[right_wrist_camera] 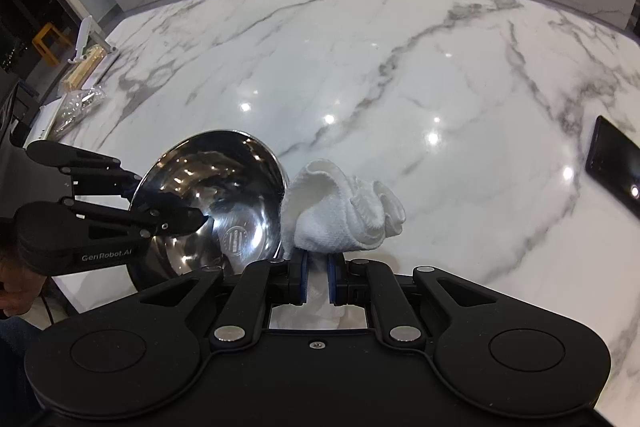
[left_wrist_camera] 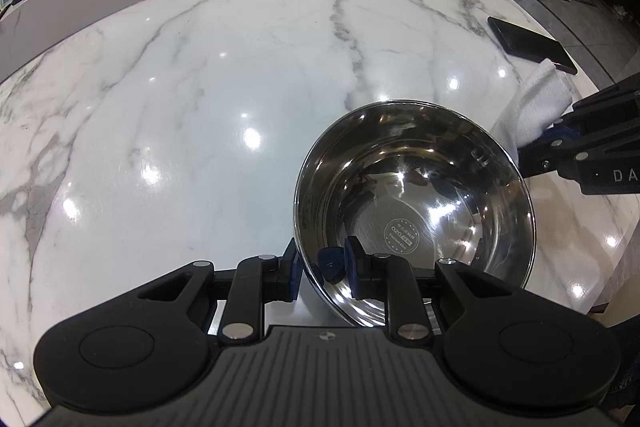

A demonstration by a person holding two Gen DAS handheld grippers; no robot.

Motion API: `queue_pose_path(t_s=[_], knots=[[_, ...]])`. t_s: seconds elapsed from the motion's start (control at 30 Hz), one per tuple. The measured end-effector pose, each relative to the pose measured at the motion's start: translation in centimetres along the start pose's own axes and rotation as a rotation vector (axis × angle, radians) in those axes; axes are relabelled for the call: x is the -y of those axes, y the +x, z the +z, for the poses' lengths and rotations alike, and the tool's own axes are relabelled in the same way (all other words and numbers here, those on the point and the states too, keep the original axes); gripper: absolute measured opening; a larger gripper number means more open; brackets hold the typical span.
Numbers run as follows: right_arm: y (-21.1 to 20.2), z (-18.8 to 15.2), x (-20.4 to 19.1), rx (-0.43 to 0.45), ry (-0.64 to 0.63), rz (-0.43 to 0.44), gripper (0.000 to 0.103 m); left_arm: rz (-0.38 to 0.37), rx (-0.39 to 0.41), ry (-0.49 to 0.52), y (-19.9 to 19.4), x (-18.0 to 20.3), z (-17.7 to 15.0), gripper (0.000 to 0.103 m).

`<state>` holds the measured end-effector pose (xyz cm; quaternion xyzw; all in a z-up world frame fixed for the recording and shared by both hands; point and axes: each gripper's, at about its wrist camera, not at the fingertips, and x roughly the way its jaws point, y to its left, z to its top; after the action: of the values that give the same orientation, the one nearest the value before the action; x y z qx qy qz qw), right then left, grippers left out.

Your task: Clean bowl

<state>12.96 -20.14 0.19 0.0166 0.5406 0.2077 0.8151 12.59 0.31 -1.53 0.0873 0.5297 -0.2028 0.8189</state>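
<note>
Now left tongs [left_wrist_camera: 322, 269] clamp the bowl [left_wrist_camera: 416, 195] rim, tilted.

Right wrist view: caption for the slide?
Right gripper clamps a white cloth beside the tilted steel bowl gripped by the left gripper.

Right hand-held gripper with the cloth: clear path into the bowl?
Probably yes. The bowl is tilted with its mouth open; the cloth in the right hand-held gripper sits just outside the rim. Left hand-held gripper clamps only the near rim.
</note>
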Motion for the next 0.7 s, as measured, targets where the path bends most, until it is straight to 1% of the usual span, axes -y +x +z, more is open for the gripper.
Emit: queue_pose_path(t_s=[0.27,0.7], knots=[[-0.2,-0.2,-0.5,-0.010,-0.008,-0.015,0.008,-0.006,0.001,-0.007,0.0,-0.1,0.0,0.020],[-0.9,-2.8,-1.9,-0.025,0.013,-0.010,0.008,-0.007,-0.007,-0.002,-0.1,-0.1,-0.1,0.020]])
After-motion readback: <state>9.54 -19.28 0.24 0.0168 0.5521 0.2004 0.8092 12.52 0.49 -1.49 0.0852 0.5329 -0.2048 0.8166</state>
